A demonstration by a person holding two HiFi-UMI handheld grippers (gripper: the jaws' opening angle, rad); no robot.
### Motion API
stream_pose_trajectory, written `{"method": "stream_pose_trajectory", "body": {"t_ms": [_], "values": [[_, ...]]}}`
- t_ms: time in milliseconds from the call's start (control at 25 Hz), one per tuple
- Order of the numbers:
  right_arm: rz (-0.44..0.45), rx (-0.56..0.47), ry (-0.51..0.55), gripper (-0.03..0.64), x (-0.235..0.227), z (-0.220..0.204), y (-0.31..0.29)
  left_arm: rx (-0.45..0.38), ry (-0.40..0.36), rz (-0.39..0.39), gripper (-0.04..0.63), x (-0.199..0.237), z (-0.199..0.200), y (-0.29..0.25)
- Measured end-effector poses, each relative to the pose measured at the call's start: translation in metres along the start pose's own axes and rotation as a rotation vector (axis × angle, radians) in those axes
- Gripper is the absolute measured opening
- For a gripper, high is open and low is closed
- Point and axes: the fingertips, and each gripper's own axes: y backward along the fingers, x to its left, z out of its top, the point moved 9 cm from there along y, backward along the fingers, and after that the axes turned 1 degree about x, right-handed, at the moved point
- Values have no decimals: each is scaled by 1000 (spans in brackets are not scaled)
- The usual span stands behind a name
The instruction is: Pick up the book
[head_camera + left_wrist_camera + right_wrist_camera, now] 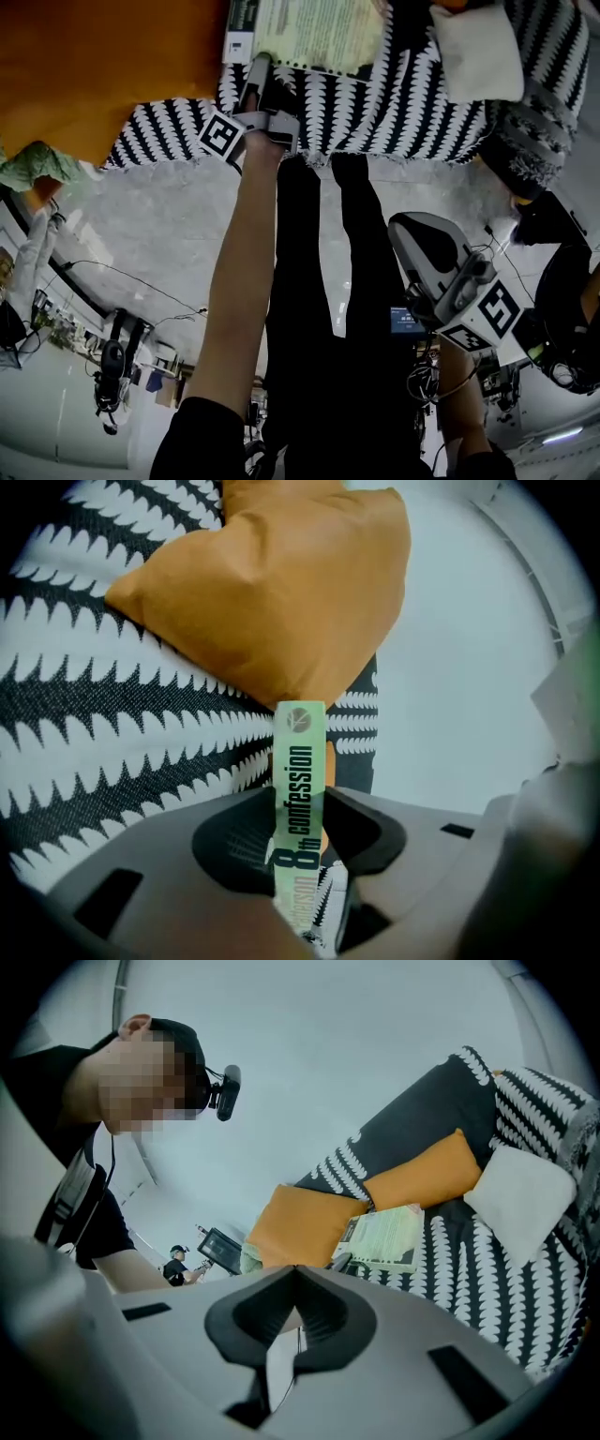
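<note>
Book (300,747) sits clamped in left gripper (300,803); right gripper (293,1271) is closed, empty.

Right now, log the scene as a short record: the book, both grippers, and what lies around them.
book: light green, spine facing the left gripper's camera, print reads "8th confession"
left gripper: shut on the book at its spine
right gripper: jaws together, nothing between them, held back over the floor
sofa cover: black and white pattern, below the book
orange cushion: just beyond the book
white cushion: farther along the sofa
book clear of the sofa: cannot tell
</note>
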Motion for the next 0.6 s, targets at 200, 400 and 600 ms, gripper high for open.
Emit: {"method": "stream_pose_trajectory", "body": {"t_ms": [200, 400, 600], "values": [[12, -27, 28, 17, 16, 10, 7, 4, -6, -12, 166, -28, 2, 15], [-9, -73, 64, 17, 30, 24, 22, 50, -31, -28, 166, -61, 0, 23], [-27, -123, 108, 17, 57, 40, 44, 65, -31, -39, 166, -102, -8, 43]]}}
